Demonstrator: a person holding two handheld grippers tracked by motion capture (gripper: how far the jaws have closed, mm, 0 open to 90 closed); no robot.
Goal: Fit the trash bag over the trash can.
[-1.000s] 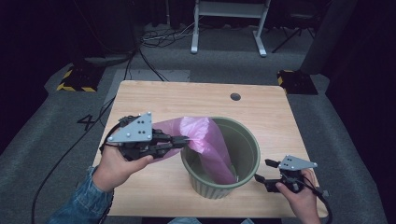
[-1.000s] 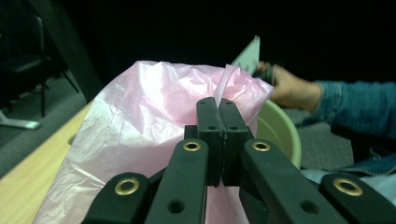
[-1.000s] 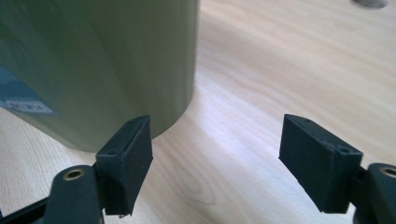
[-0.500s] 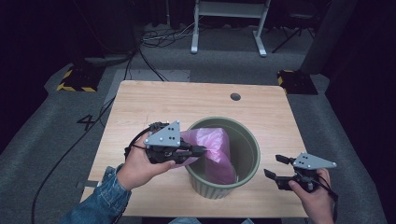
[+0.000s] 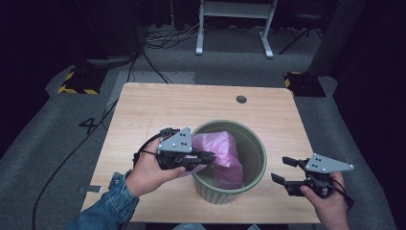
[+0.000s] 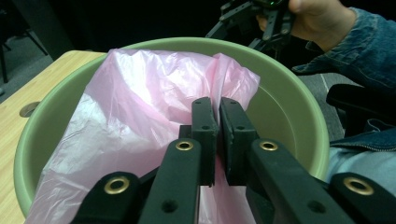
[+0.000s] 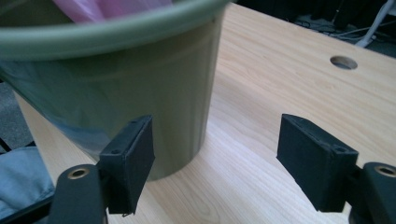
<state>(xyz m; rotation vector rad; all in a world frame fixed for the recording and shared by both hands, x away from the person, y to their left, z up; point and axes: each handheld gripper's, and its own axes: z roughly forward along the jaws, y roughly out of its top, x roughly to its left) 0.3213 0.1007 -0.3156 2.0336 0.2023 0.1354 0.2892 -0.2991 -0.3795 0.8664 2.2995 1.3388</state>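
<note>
- The left gripper [image 5: 207, 157] sits at the near-left rim of the green bin [image 5: 253, 143]. Its jaws have just been easing apart a little, yet in the left gripper view they are nearly together, with a fold of the pink plastic bag [image 6: 154, 98] pinched between the pads.
- The bag lies inside the bin, bunched against its left wall; part of it drapes over the rim beside the left gripper.
- The left hand [image 5: 151, 172], in a denim sleeve, holds that gripper just left of the bin.
- The right gripper [image 5: 283, 170] hangs to the right of the bin, apart from it, jaws spread wide with nothing between them.
- In the right gripper view the bin's outer wall [image 7: 140, 84] stands beyond its left jaw.
- The bin rests on the wooden table [image 5: 158, 110], towards the near edge.
</note>
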